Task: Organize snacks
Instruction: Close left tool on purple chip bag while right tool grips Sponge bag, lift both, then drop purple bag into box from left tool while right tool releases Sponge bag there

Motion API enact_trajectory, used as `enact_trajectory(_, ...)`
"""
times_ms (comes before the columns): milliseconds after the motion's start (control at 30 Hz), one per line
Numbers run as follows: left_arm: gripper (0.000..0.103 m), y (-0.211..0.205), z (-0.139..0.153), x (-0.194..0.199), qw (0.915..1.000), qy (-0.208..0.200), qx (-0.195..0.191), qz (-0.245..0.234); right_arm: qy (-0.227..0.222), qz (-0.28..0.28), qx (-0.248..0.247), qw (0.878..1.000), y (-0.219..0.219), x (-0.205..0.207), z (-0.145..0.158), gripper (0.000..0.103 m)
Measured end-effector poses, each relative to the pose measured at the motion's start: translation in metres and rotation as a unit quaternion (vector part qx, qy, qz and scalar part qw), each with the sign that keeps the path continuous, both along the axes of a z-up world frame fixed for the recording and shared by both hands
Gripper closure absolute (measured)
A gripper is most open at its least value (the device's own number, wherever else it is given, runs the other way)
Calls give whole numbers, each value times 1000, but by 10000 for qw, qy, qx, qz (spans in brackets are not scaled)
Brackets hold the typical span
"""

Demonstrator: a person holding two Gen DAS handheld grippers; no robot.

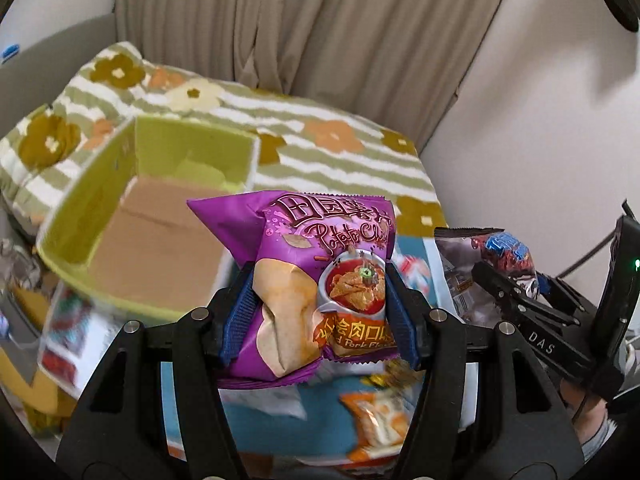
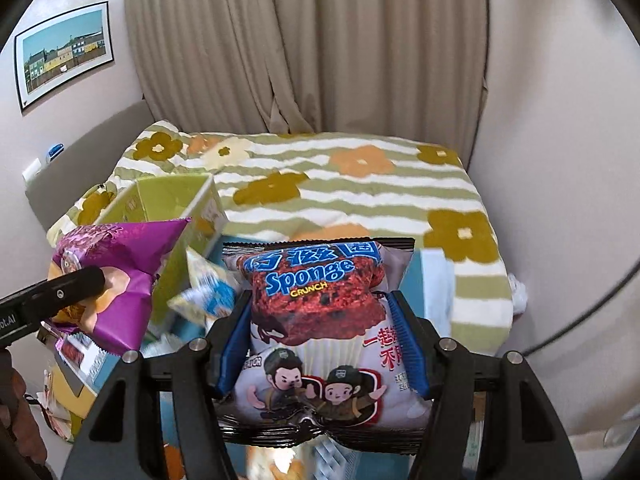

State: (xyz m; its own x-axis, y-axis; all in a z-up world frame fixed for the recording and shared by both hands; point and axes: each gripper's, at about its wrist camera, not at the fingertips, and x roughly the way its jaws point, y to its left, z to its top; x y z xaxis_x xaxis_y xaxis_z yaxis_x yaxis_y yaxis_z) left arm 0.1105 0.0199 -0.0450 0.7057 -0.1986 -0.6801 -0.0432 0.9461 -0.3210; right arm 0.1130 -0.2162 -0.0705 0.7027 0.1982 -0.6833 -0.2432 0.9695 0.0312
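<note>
The left claw (image 1: 320, 312) is clamped on a purple bag of potato chips (image 1: 316, 280), its blue ribbed pads (image 1: 240, 312) pressing into the bag's two sides so that the foil creases between them. The bag stands upright in the grip, lifted clear of the things below. The right claw (image 2: 324, 344) holds a Sponge Crunch packet (image 2: 320, 328) the same way, upright, pinched at both sides by its blue pads (image 2: 408, 344).

Seen from the right wrist, the chip bag hangs to the left of the packet, well apart from it. Just behind and left of the chip bag lies an open green box (image 1: 72, 216) with a brown cardboard bottom, nothing visible inside it. The box rests on a bed (image 2: 360, 200) covered by a green-striped flowered blanket. Under both claws lie more snack packs (image 1: 380, 420), blurred. Beige curtains (image 2: 304, 48) hang behind the bed, and a framed picture (image 2: 64, 54) is on the left wall.
</note>
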Motion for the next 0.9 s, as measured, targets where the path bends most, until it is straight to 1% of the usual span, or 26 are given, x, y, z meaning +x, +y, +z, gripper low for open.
enact_trajectory(100, 46, 42, 7, 26, 10000, -57, 41, -43, 45, 65, 60, 10000, 36, 23, 5, 43)
enact_trajectory(200, 46, 81, 11, 49, 9999, -86, 65, -45, 269, 44, 303, 9992, 72, 51, 5, 43)
enact_trajectory(233, 46, 95, 12, 59, 9999, -80, 100, -50, 274, 30, 370, 9989, 84, 58, 6, 43)
enact_trajectory(300, 46, 120, 10, 77, 9998, -29, 163, -76, 207, 26, 290, 9994, 113, 70, 7, 43)
enact_trajectory(367, 46, 145, 5, 100, 9996, 80, 218, -141, 214, 19, 150, 9997, 143, 85, 7, 43)
enact_trajectory(533, 46, 191, -20, 150, 9980, 312, 410, -354, 281, -135, 147, 9994, 197, 114, 0, 43)
enact_trajectory(700, 46, 214, -53, 190, 9947, 522, 686, -564, 449, -215, 127, 9987, 237, 141, -16, 43)
enact_trajectory(900, 46, 226, -79, 214, 9917, 704, 825, -693, 653, -269, 43, 9975, 264, 159, -34, 43)
